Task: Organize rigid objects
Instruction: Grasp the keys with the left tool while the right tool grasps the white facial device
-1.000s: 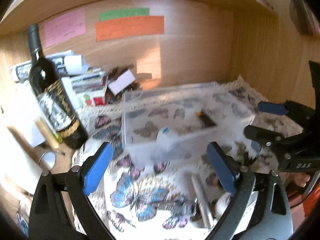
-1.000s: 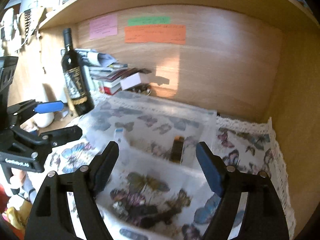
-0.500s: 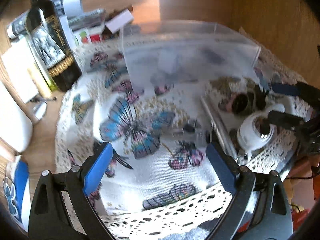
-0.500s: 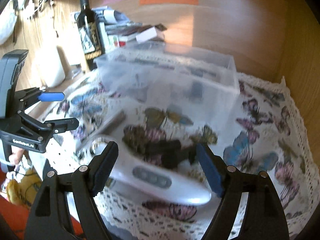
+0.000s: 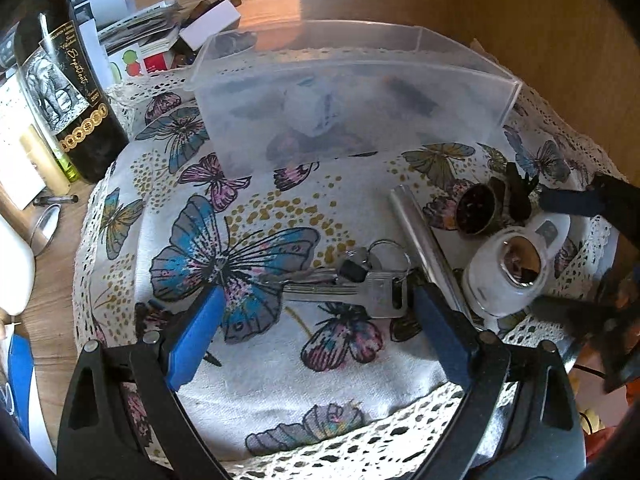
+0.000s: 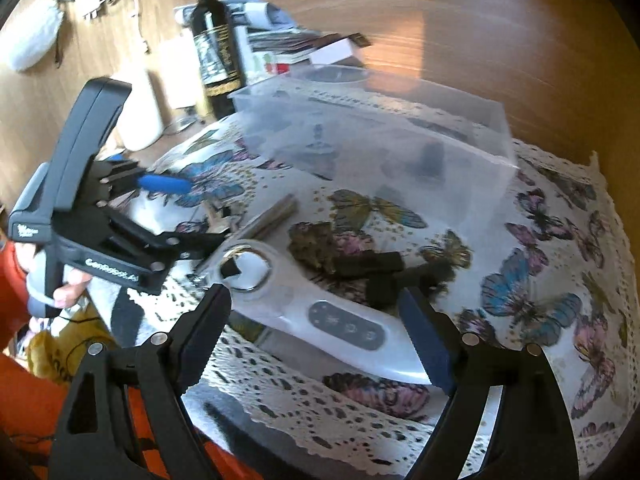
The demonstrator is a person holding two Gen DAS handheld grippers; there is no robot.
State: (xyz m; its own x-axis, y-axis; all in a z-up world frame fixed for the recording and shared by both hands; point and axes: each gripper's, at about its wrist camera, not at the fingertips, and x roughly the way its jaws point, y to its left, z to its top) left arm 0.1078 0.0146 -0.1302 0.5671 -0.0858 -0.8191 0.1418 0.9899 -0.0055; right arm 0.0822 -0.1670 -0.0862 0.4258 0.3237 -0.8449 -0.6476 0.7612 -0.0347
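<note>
A bunch of keys [image 5: 360, 280] lies on the butterfly cloth between the open jaws of my left gripper [image 5: 316, 300], low over it. A silver bar [image 5: 428, 240] lies just right of the keys. A white handheld device [image 6: 320, 312] lies between the open jaws of my right gripper [image 6: 316, 304]; it also shows in the left wrist view [image 5: 508, 268]. Dark small pieces [image 6: 360, 260] lie behind it. A clear plastic box [image 5: 352, 92] stands behind, holding a white item and a dark item.
A dark wine bottle [image 5: 60, 88] stands at the left beside stacked papers and boxes [image 5: 152, 40]. Wooden walls close the back and right. The cloth's lace edge [image 6: 360, 420] hangs at the table front. The left gripper shows in the right wrist view [image 6: 176, 212].
Both grippers have tilted down and come low toward the cloth. The left one now frames the keys, the right one the white device. Both stay open.
</note>
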